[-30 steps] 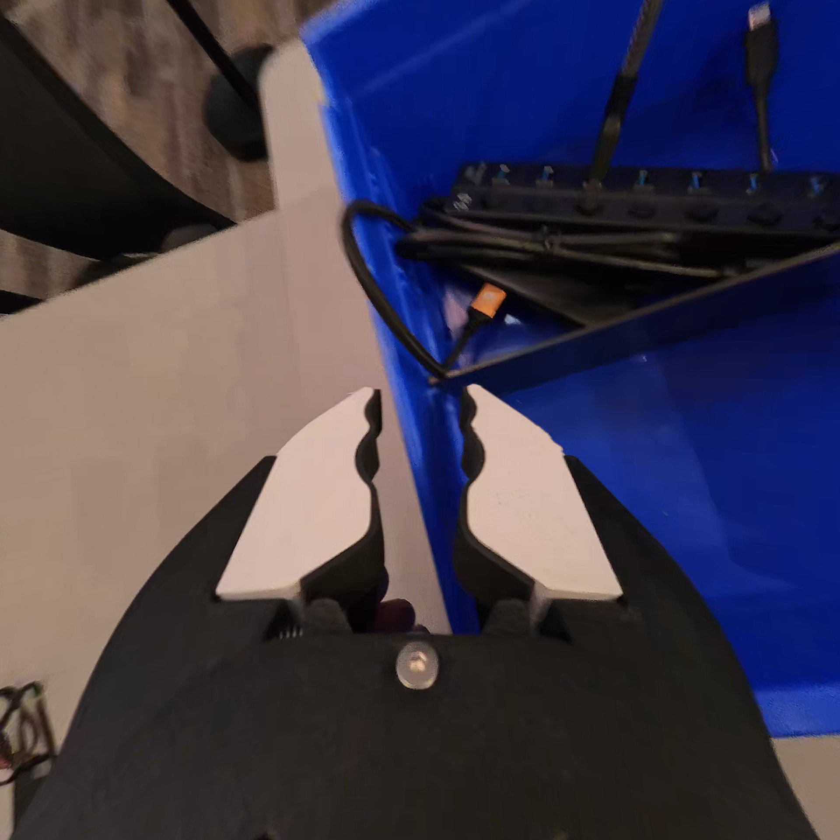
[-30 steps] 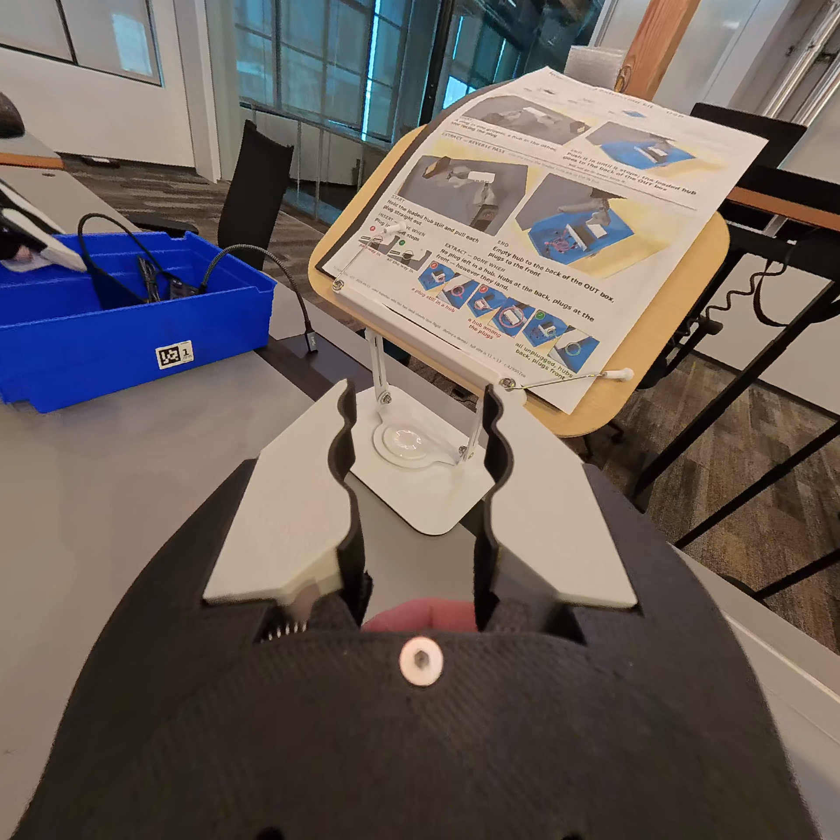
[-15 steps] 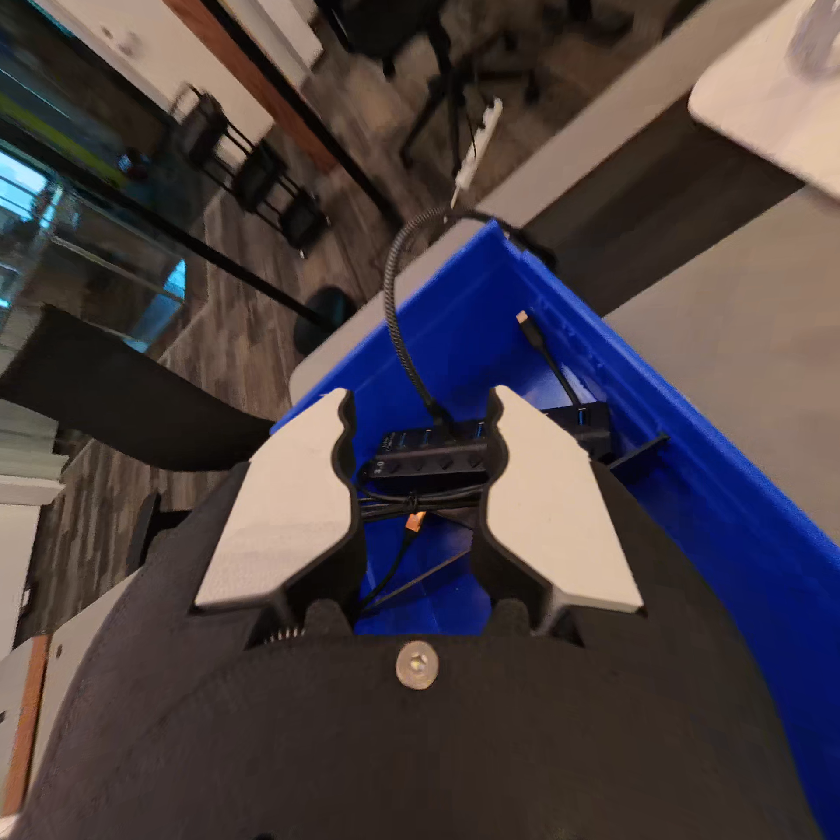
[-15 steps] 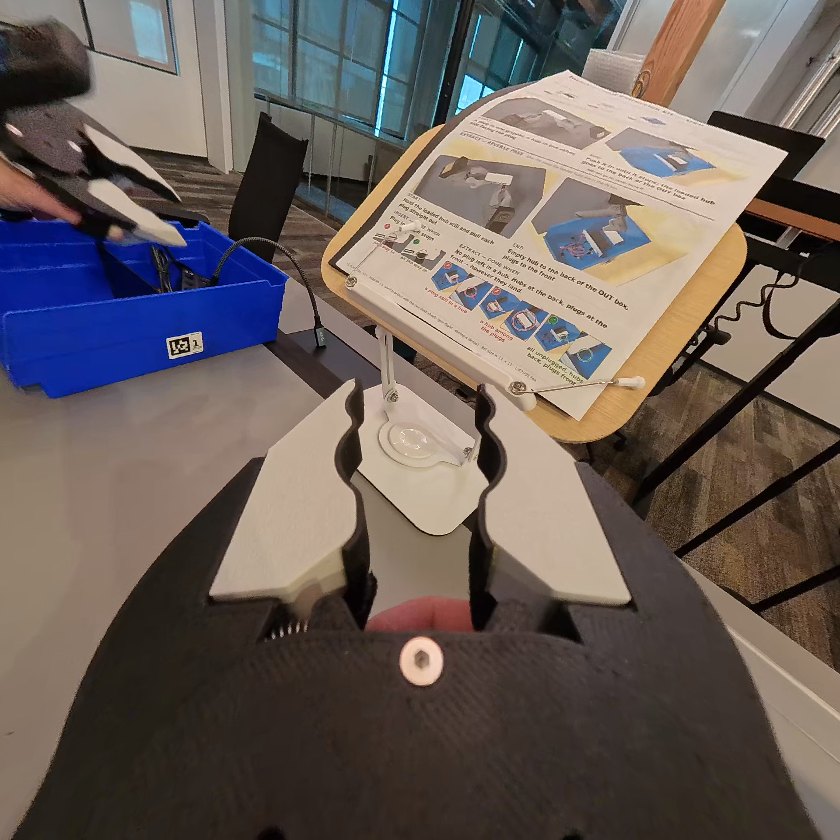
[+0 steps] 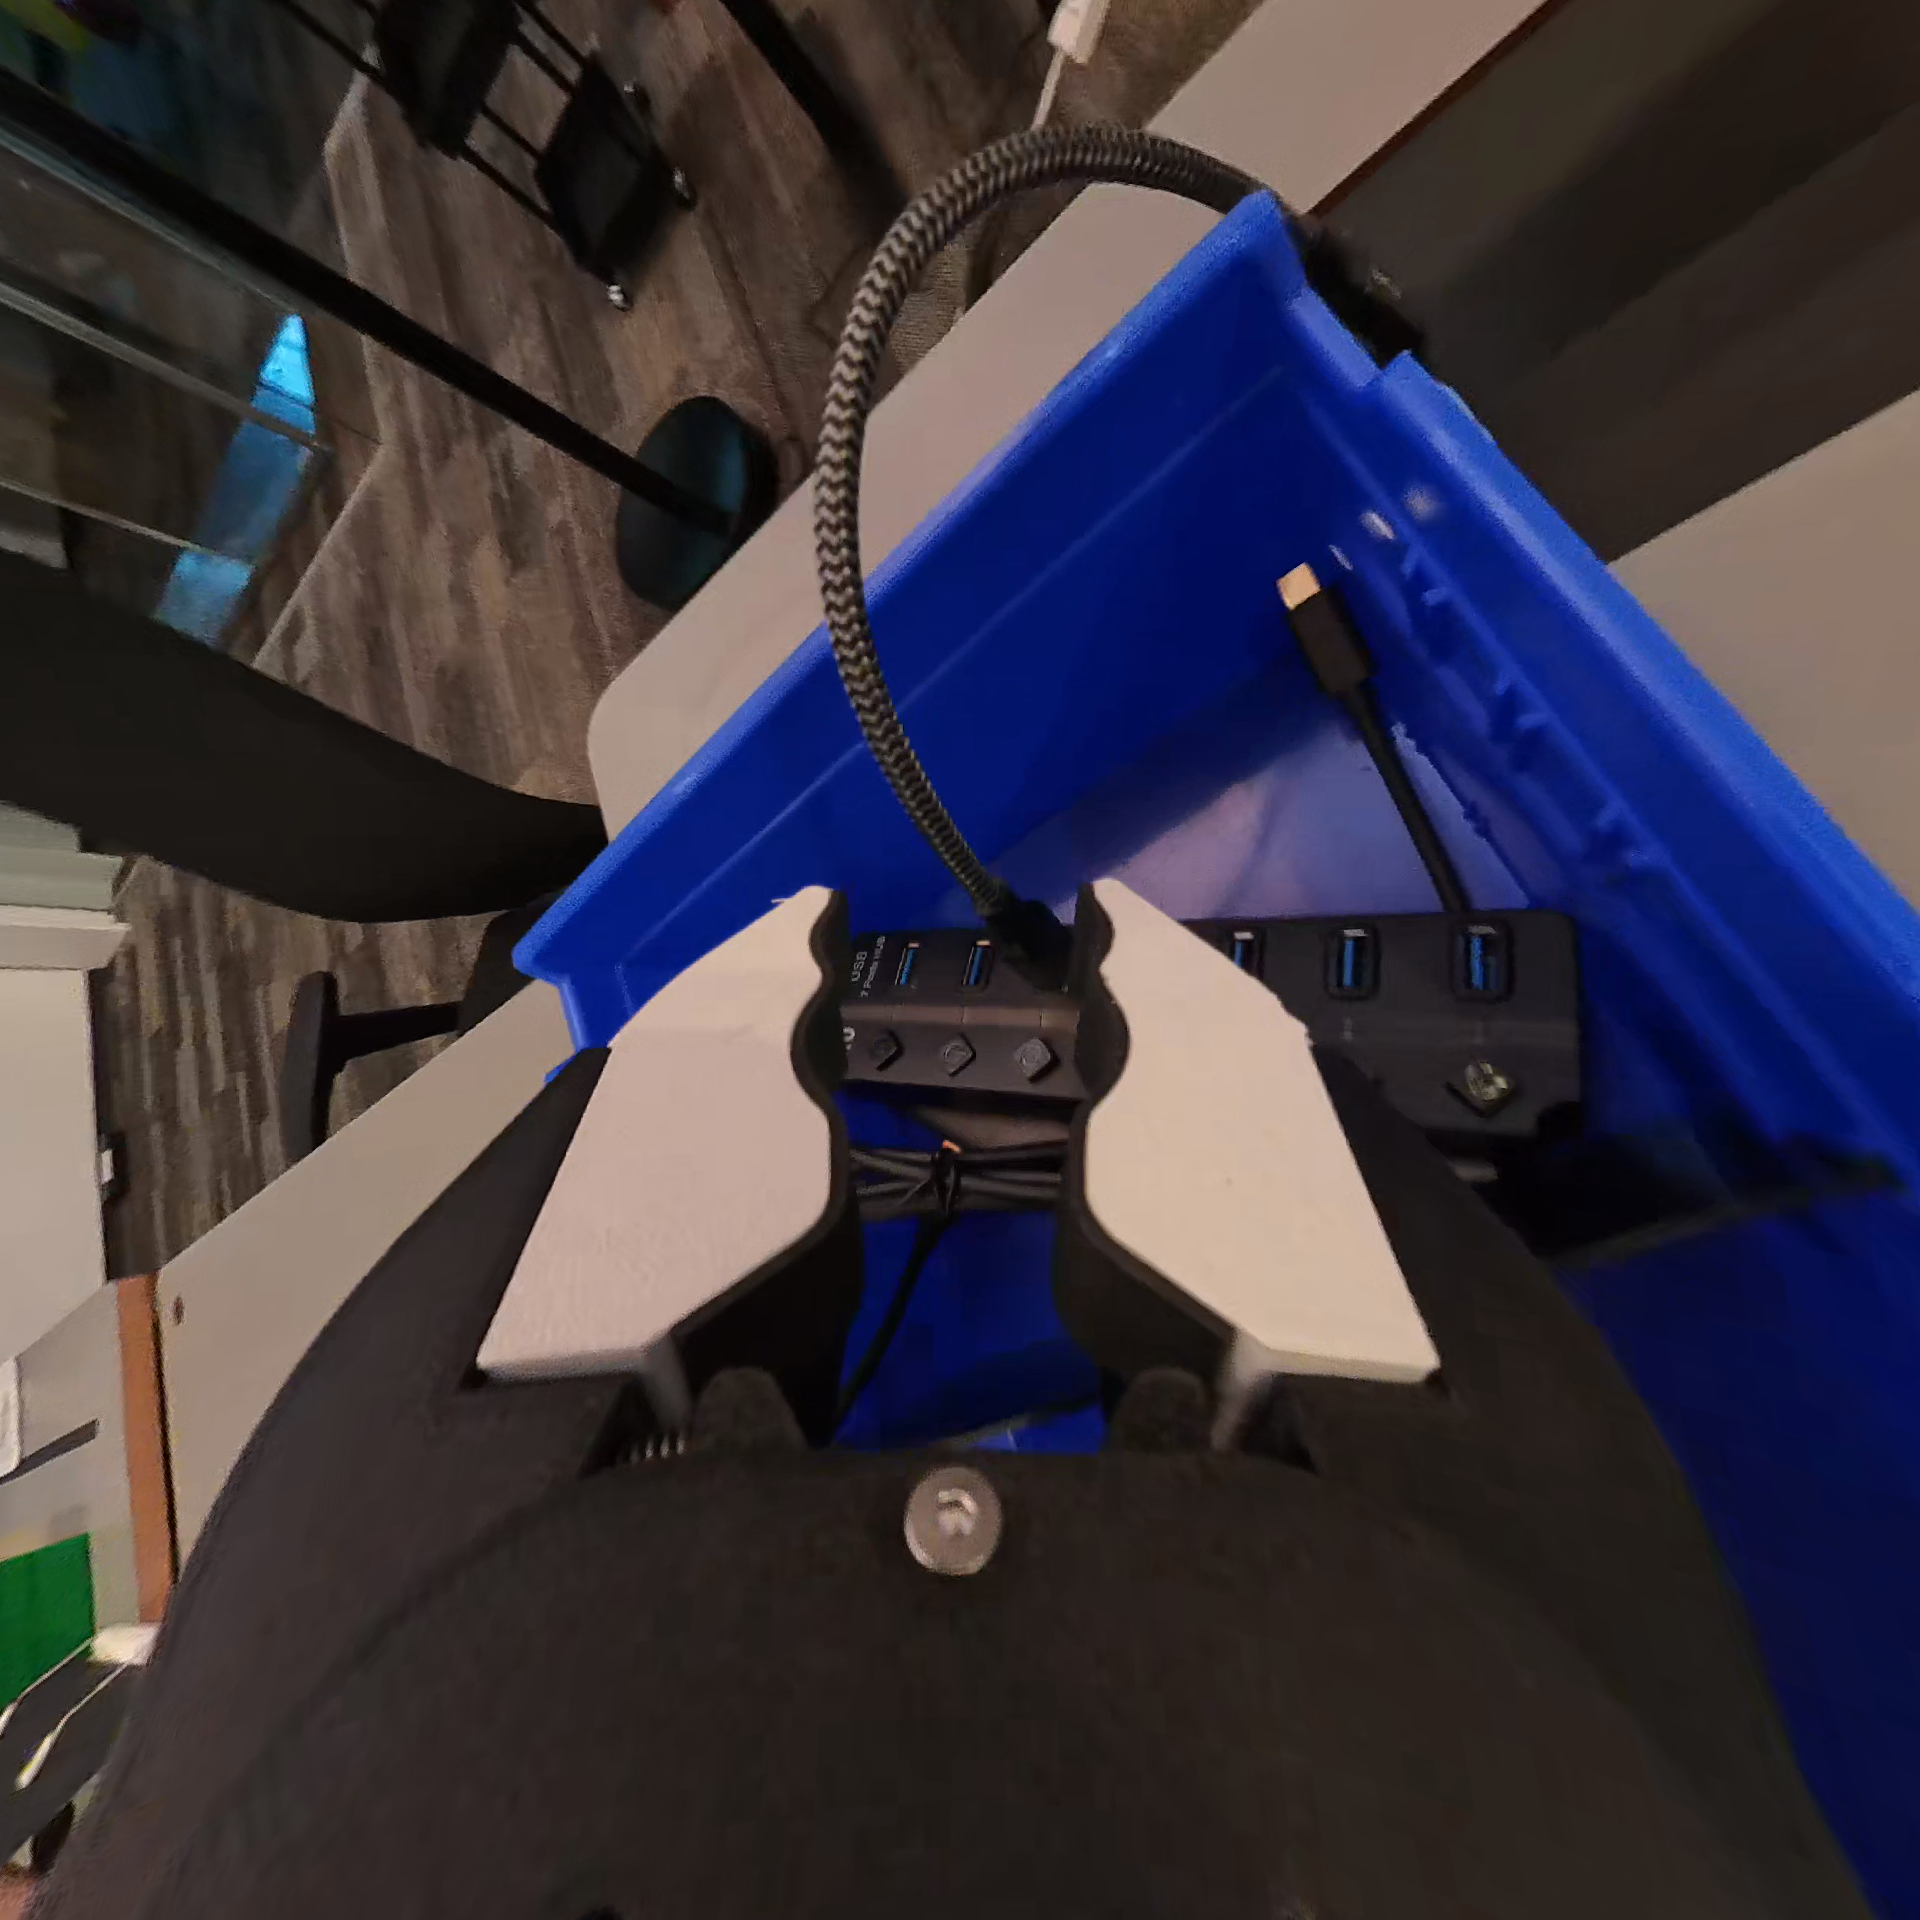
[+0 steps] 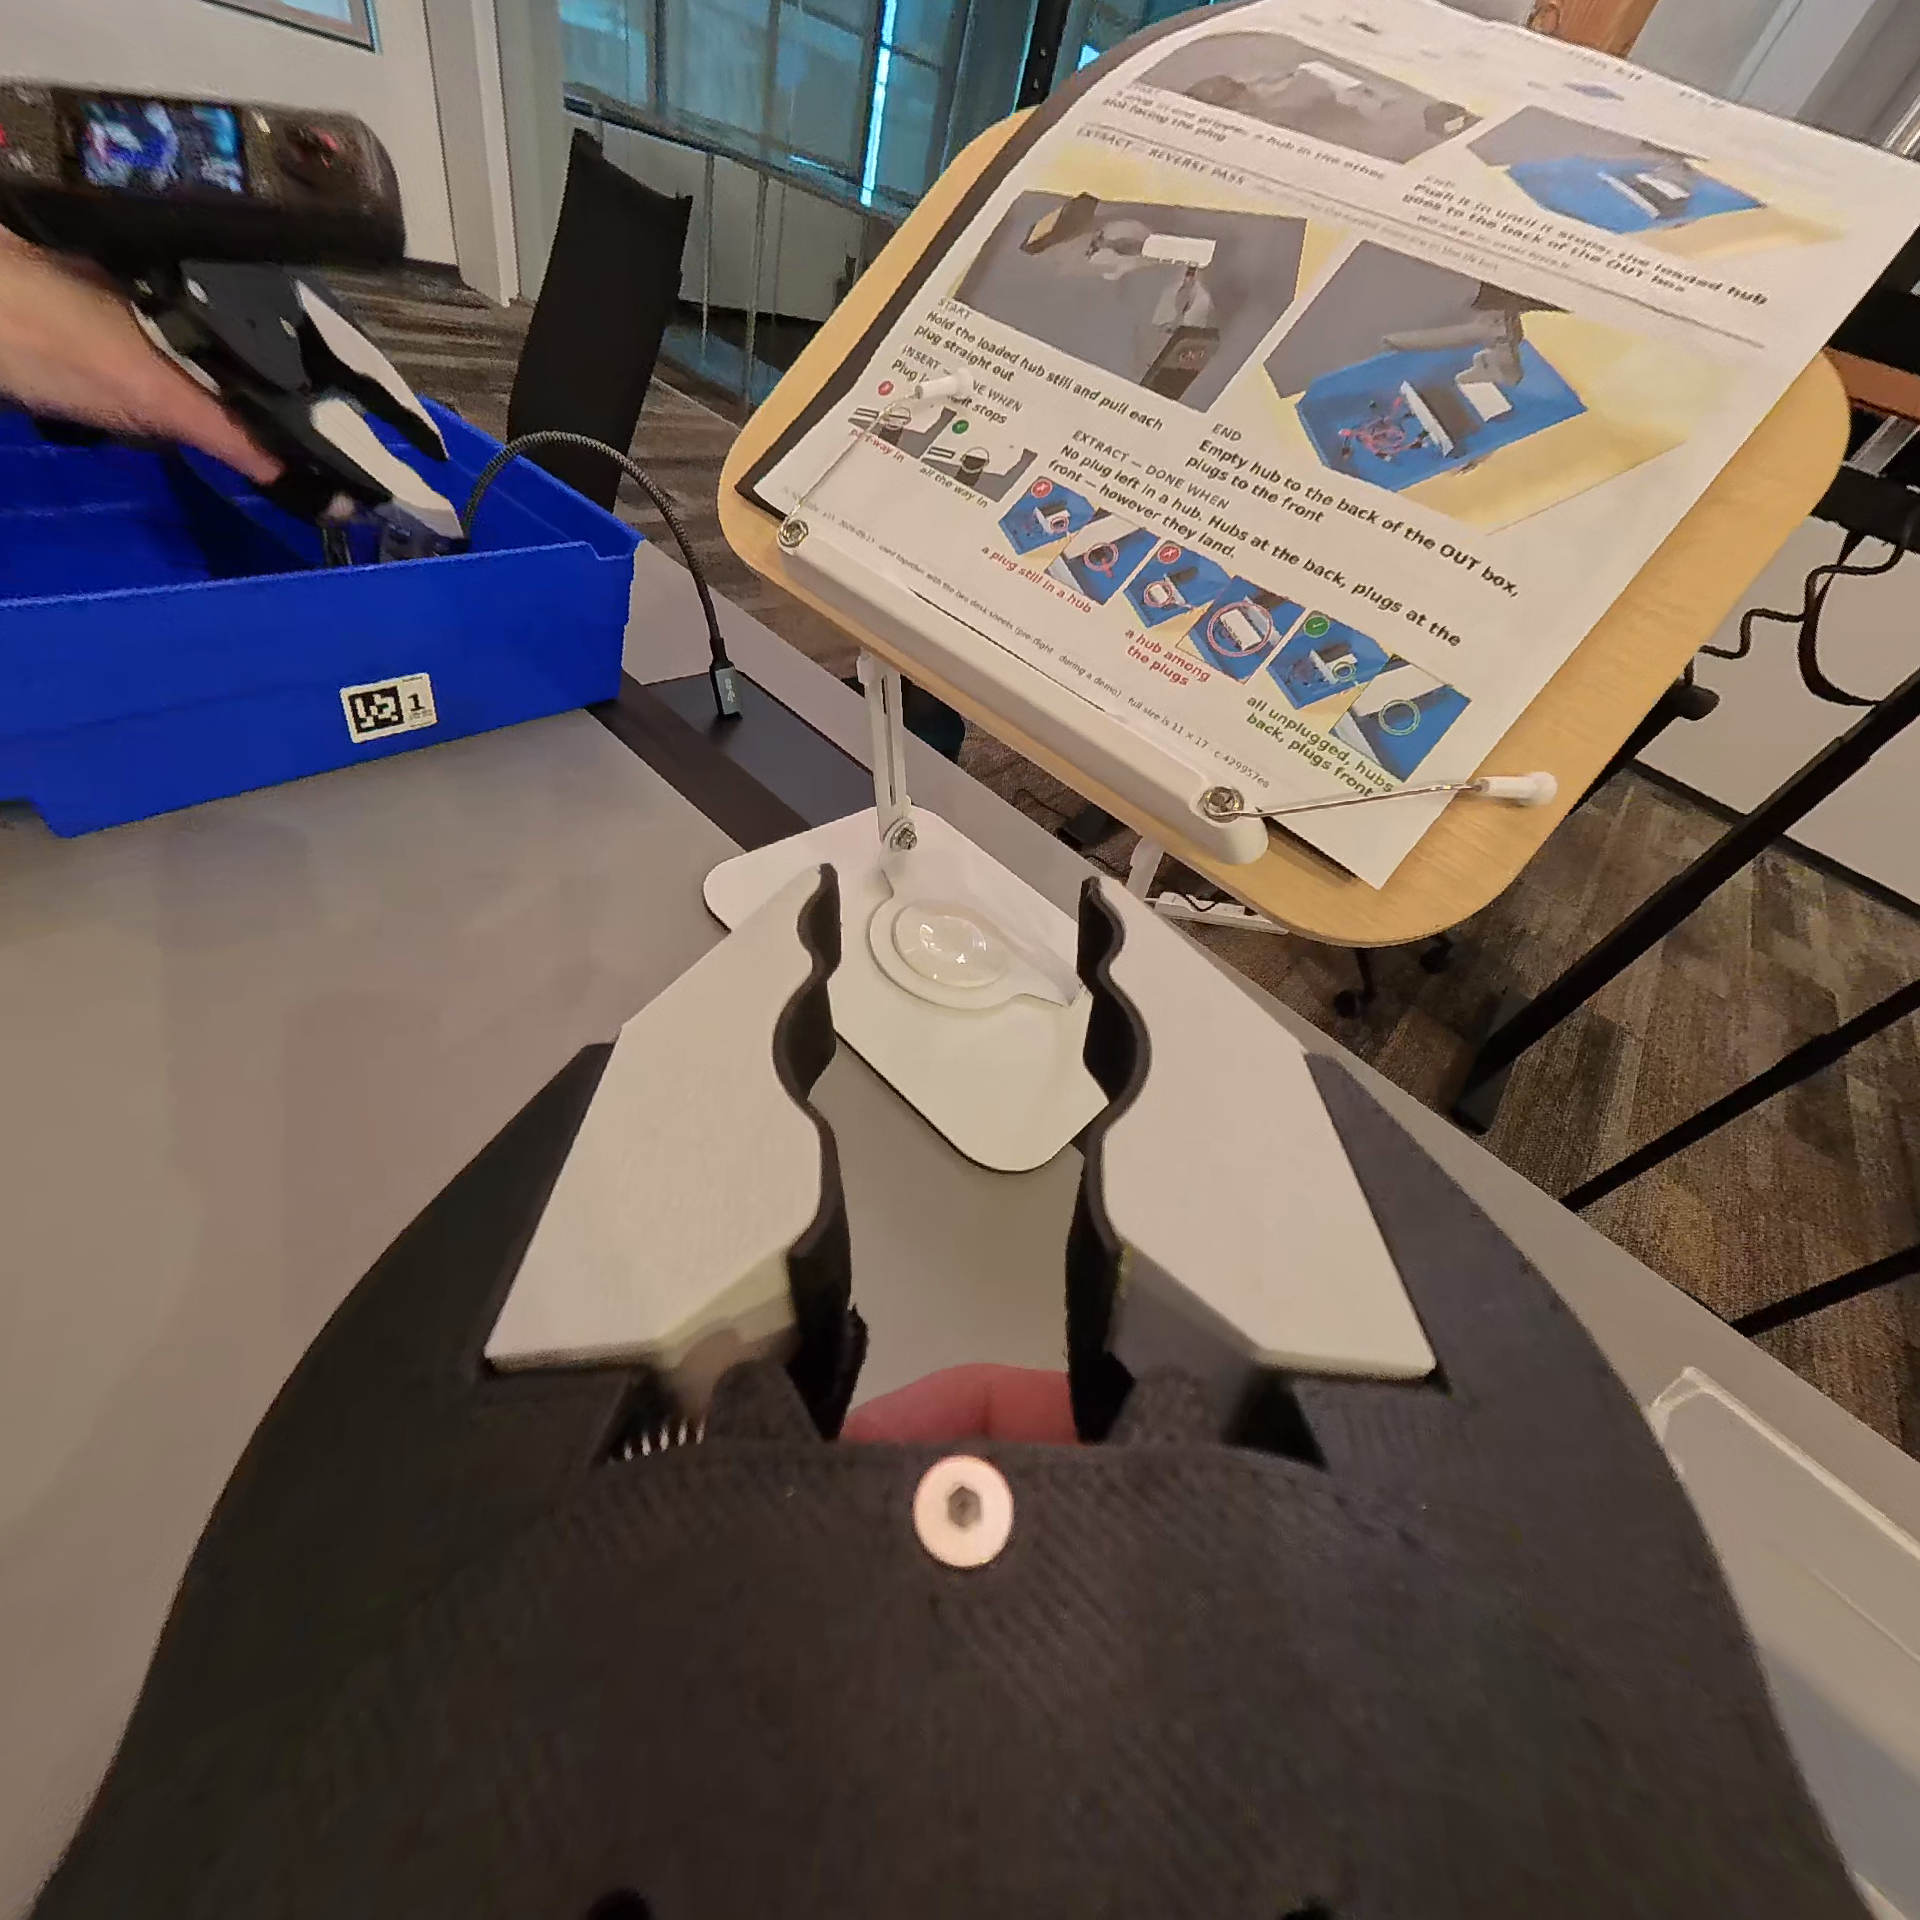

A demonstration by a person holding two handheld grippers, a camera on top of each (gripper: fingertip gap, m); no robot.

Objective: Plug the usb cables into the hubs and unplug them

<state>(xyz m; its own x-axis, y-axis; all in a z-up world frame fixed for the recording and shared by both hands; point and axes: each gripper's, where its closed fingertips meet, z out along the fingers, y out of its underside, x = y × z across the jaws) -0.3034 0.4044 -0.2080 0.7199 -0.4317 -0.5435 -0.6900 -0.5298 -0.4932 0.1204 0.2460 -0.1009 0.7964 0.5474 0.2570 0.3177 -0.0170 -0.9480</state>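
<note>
black usb hub (image 5: pixel 961 1023) in blue bin's (image 5: pixel 1143 582) back corner, braided cable (image 5: pixel 847 499) plugged in, looping over rim, left claw (image 5: pixel 954 940) spread around hub, right claw (image 6: pixel 954 914) spread, empty, over grey surface (image 6: pixel 312 987) by document stand (image 6: pixel 935 997)

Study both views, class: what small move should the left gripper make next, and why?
Probably close the left gripper on the hub. Its open jaws already straddle the hub's end inside the blue bin, with the braided cable and a thin black cable plugged in. A steadied hub would let the idle, open right gripper pull the plugs.
</note>
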